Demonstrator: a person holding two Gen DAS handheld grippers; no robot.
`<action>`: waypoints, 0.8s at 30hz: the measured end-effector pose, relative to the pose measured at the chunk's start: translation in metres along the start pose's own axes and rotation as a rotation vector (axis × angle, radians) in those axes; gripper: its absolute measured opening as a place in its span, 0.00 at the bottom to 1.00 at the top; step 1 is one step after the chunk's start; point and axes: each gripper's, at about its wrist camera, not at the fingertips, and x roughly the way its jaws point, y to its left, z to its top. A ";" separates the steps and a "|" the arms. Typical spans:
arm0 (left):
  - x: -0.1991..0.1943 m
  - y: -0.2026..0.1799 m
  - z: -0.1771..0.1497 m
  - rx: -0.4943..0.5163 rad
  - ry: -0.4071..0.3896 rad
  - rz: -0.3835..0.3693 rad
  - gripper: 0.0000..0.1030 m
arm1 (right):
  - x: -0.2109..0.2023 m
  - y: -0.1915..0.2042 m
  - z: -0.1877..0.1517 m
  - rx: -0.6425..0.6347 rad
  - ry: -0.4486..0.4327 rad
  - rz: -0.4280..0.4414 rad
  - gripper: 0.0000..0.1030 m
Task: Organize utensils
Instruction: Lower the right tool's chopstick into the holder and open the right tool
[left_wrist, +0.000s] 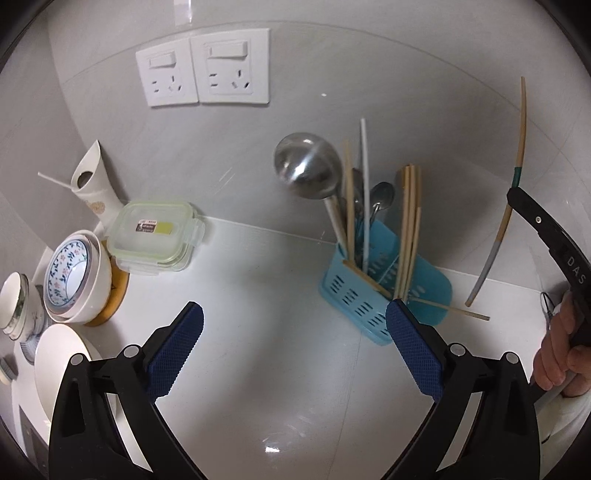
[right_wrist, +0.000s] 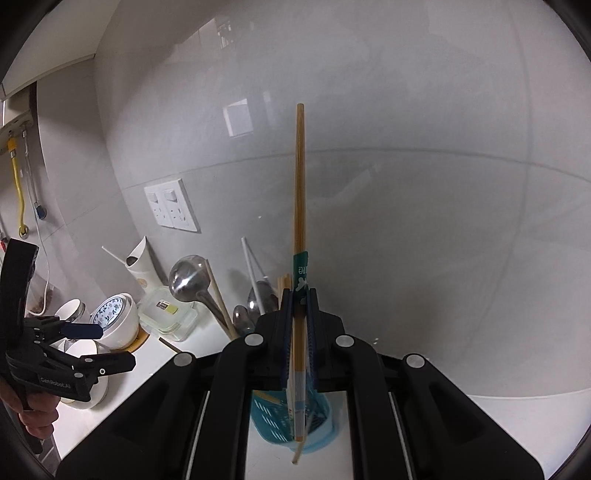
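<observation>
A blue slotted utensil basket (left_wrist: 354, 295) stands on the white counter by the wall. It holds a steel ladle (left_wrist: 306, 164), spoons and several bamboo chopsticks (left_wrist: 410, 221). One loose chopstick (left_wrist: 458, 309) lies at its foot. My left gripper (left_wrist: 295, 332) is open and empty, its right pad close to the basket's front. My right gripper (right_wrist: 300, 314) is shut on a pair of chopsticks (right_wrist: 300, 184) bound with a green paper band, held upright above the basket (right_wrist: 273, 421). The same pair (left_wrist: 517, 173) shows at the far right of the left wrist view.
Left of the basket sit a lidded glass container (left_wrist: 155, 236), stacked patterned bowls (left_wrist: 74, 273), a white holder (left_wrist: 94, 184), a cup (left_wrist: 16, 306) and a white plate (left_wrist: 62, 354). Two wall sockets (left_wrist: 203, 68) are above. A hand (left_wrist: 557, 354) grips the right tool.
</observation>
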 end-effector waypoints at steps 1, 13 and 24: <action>0.002 0.003 -0.001 -0.005 0.005 0.001 0.94 | 0.007 0.001 -0.001 -0.001 0.006 0.006 0.06; 0.026 0.017 -0.003 -0.030 0.012 -0.013 0.94 | 0.050 0.013 -0.034 -0.070 0.115 0.038 0.08; 0.035 0.016 -0.008 -0.037 0.063 -0.015 0.94 | 0.035 0.002 -0.039 -0.028 0.150 0.000 0.45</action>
